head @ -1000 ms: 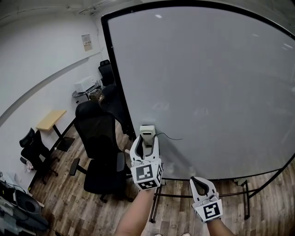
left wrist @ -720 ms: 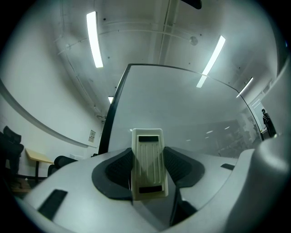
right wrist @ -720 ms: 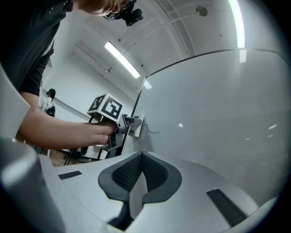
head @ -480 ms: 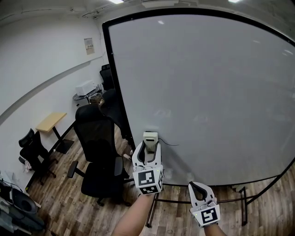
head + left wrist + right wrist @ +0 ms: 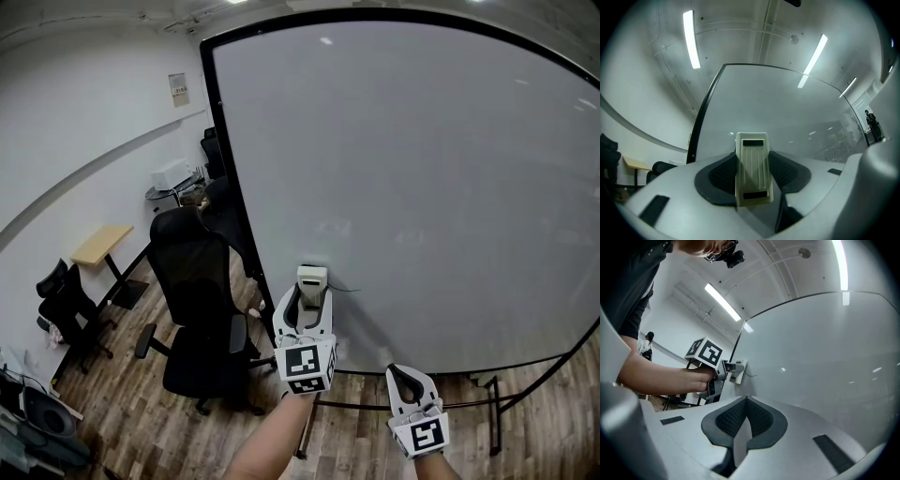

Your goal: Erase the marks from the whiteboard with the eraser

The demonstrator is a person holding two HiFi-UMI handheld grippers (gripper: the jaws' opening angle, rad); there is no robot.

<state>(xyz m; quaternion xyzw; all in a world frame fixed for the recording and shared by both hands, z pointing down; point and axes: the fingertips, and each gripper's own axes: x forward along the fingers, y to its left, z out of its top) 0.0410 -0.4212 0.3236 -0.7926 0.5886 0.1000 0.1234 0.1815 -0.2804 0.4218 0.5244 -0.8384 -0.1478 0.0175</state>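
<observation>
Left gripper (image 5: 309,293) clamps the eraser (image 5: 312,280) on the whiteboard (image 5: 422,187) — it has crept right along the thin line (image 5: 346,288). Right gripper (image 5: 410,376) hangs low, jaws together, empty.

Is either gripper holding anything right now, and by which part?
The left gripper holds the eraser, jaws clamped on its two long sides, its front end sticking out past them. The right gripper is shut and holds nothing.

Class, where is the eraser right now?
In the head view, the eraser is clamped in the left gripper at the lower left of the whiteboard, just left of a thin dark mark.
</observation>
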